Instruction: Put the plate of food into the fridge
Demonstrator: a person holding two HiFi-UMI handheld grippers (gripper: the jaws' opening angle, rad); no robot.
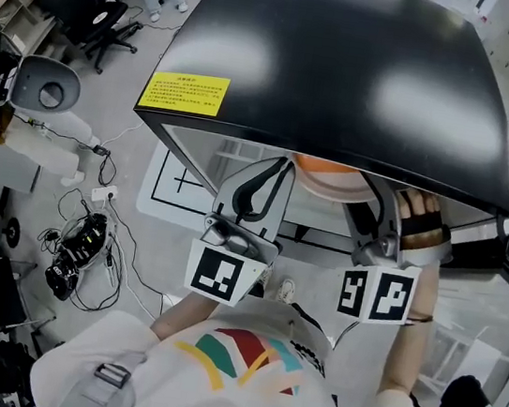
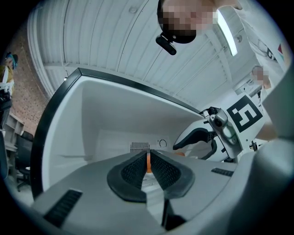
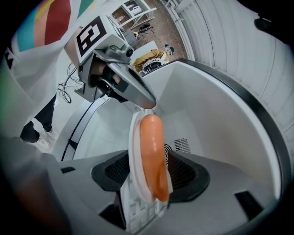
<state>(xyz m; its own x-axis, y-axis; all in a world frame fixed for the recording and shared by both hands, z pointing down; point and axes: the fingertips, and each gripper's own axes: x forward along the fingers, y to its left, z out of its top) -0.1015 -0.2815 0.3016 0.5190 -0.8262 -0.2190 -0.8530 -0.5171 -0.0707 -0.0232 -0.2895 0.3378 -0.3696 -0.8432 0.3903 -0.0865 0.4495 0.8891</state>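
Note:
The white plate (image 3: 138, 183) carries a long orange sausage (image 3: 154, 156) and sits inside the white chamber of the fridge (image 2: 92, 124). In the head view, a sliver of plate (image 1: 334, 177) shows under the black fridge top (image 1: 342, 59). My left gripper (image 2: 148, 165) is shut on the plate's thin rim, with an orange sliver between its pads. From the right gripper view, that left gripper (image 3: 144, 103) meets the plate's far edge. My right gripper (image 3: 149, 176) has its pads apart, with the near rim and sausage between them. Both reach in: left gripper (image 1: 257, 184), right gripper (image 1: 380, 217).
The fridge's back wall holds a vent grille (image 2: 140, 147) and a round dial (image 2: 162, 143). A yellow label (image 1: 184, 92) is stuck on the fridge top. On the floor at left are a black office chair (image 1: 85, 7) and a tangle of cables (image 1: 81, 253).

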